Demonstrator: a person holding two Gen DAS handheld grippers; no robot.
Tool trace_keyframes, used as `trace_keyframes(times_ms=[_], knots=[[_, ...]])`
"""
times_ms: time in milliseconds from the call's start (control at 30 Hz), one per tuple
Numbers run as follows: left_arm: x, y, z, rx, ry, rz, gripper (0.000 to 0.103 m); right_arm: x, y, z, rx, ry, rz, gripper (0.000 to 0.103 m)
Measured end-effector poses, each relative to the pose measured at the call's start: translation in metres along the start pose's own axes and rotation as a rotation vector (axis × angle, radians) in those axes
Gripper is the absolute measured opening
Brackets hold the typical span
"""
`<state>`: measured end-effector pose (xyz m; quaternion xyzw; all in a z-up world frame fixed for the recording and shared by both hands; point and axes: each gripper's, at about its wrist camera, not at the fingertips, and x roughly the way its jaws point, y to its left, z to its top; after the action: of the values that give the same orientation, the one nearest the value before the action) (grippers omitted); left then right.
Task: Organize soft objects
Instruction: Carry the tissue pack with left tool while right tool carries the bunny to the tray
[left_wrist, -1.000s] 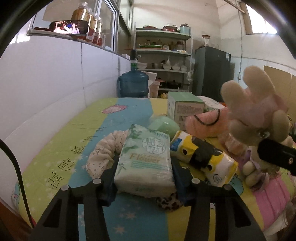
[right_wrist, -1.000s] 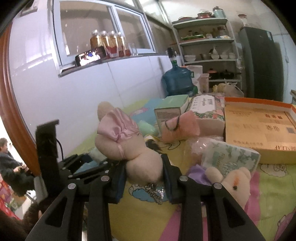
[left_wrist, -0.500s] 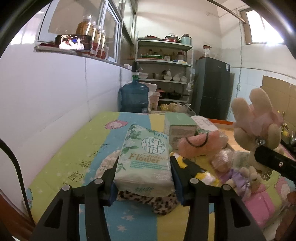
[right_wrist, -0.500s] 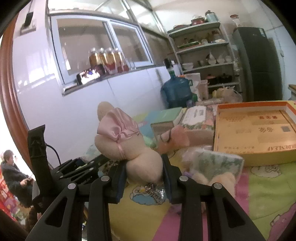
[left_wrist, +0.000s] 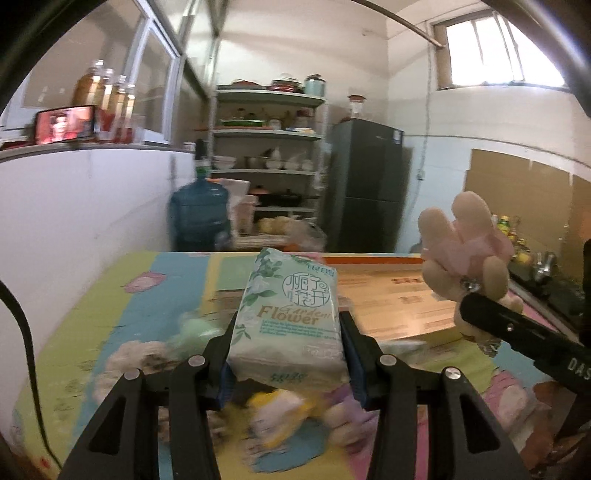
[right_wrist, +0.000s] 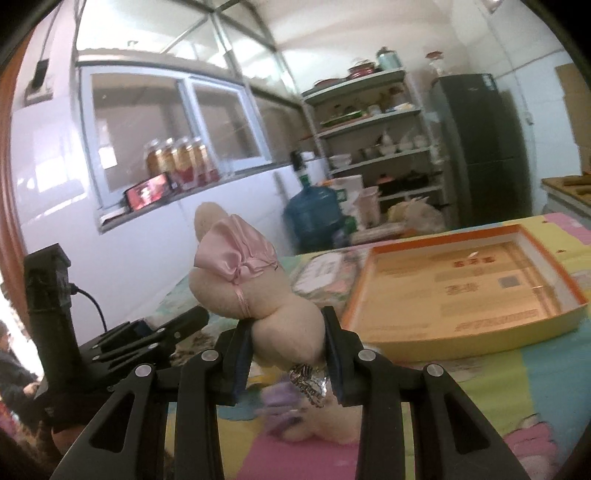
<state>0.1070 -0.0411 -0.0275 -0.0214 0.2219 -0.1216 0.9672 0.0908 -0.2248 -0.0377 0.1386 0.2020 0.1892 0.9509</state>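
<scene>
My left gripper (left_wrist: 288, 350) is shut on a white and green tissue pack (left_wrist: 290, 314) marked "Flower", held up above the colourful table cover (left_wrist: 110, 314). My right gripper (right_wrist: 288, 354) is shut on a beige plush rabbit (right_wrist: 258, 291) with a pink satin bow, also lifted off the table. The same plush rabbit (left_wrist: 469, 251) shows at the right of the left wrist view, above the right gripper's black body. An orange-rimmed shallow cardboard box (right_wrist: 465, 291) lies open on the table ahead. Blurred soft toys (left_wrist: 288, 413) lie below the tissue pack.
A white wall with a window sill, jars and a phone (left_wrist: 64, 123) runs along the left. A blue water jug (left_wrist: 197, 218), shelves (left_wrist: 267, 155) and a dark fridge (left_wrist: 365, 188) stand beyond the table. A purple and beige toy (right_wrist: 295, 410) lies under the right gripper.
Both grippers have risen and moved forward with their loads. The toys on the table have dropped lower in both views, and the orange box has come closer.
</scene>
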Motion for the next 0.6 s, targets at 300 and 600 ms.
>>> trace_keyframes(times_ms=[300,600], knots=[[0.032,-0.06,0.027,0.038,-0.008,-0.121,0.049,-0.032,-0.054,0.019,0.024,-0.062,-0.121,0.036],[0.071,-0.111,0.053,0.048,-0.017,-0.172,0.049,-0.045,-0.108,0.045,0.032,-0.09,-0.225,0.036]])
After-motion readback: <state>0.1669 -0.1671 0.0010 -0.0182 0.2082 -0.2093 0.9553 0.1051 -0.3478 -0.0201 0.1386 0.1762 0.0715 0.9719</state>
